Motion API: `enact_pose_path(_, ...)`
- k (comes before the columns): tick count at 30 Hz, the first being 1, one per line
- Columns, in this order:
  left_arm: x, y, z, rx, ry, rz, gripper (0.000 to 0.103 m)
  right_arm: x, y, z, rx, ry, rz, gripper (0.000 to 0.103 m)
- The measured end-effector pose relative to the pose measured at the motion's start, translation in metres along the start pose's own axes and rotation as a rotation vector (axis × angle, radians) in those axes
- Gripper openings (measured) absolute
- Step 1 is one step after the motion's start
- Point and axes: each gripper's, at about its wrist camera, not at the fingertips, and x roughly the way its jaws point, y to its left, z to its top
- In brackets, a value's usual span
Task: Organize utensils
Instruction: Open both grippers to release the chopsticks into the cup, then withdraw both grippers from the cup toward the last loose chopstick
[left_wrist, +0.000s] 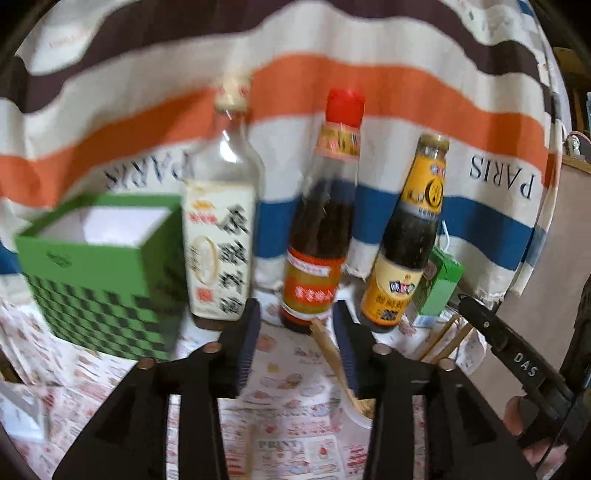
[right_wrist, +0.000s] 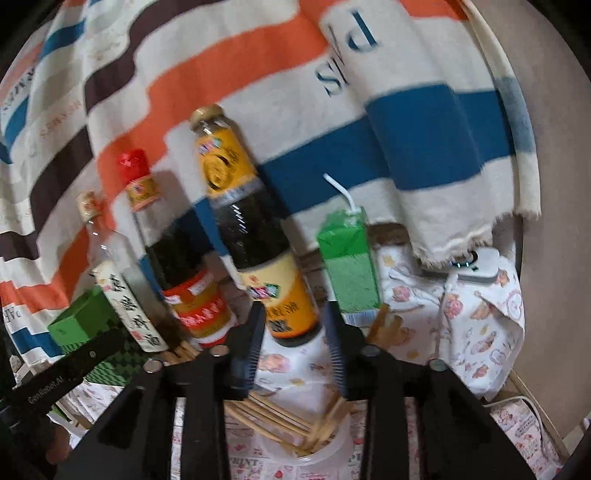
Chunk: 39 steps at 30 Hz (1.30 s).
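Note:
In the left wrist view my left gripper (left_wrist: 295, 343) is open over the printed tablecloth (left_wrist: 280, 384). A wooden chopstick (left_wrist: 327, 347) rises between its fingers, close to the right one, out of a clear plastic cup (left_wrist: 354, 413) below; the pads do not press it. More chopsticks (left_wrist: 447, 336) stick up to the right, beside my right gripper (left_wrist: 495, 328). In the right wrist view my right gripper (right_wrist: 295, 350) is open with nothing between its fingertips. Below it a fan of chopsticks (right_wrist: 273, 417) leans in the clear cup (right_wrist: 325, 454). My left gripper's finger (right_wrist: 74, 365) shows at the left.
Three sauce bottles stand in a row just ahead: a clear one with a white label (left_wrist: 221, 236), a red-capped one (left_wrist: 317, 236) and a yellow-labelled dark one (left_wrist: 402, 251). A green checkered box (left_wrist: 99, 273) stands left, a green drink carton (right_wrist: 347, 266) right. A striped cloth hangs behind.

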Motion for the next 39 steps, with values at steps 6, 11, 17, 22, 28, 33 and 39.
enact_pose_path(6,-0.036,0.015,0.002,0.000,-0.066,0.048,0.071,-0.021,0.023,0.007,-0.038,-0.037,0.065,0.060)
enact_pose_path(11,-0.059,0.026,-0.002,0.026,-0.102,0.097,0.075,-0.037,0.041,0.008,-0.074,-0.072,0.125,0.072)
enact_pose_path(17,-0.080,0.049,-0.019,0.097,-0.138,0.201,0.089,-0.028,0.060,-0.002,-0.088,-0.018,0.168,0.075)
enact_pose_path(22,-0.103,0.078,-0.037,0.017,-0.153,0.192,0.101,-0.031,0.083,-0.019,-0.158,0.035,0.190,0.075)
enact_pose_path(28,-0.109,0.095,-0.057,-0.020,-0.184,0.154,0.102,-0.033,0.085,-0.049,-0.148,0.168,0.195,0.075)
enact_pose_path(33,-0.101,0.091,-0.079,0.007,-0.158,0.084,0.102,-0.029,0.078,-0.086,-0.140,0.220,0.139,0.075)
enact_pose_path(39,-0.082,0.089,-0.100,0.013,-0.116,0.111,0.102,-0.005,0.063,-0.116,-0.091,0.294,0.107,0.075)
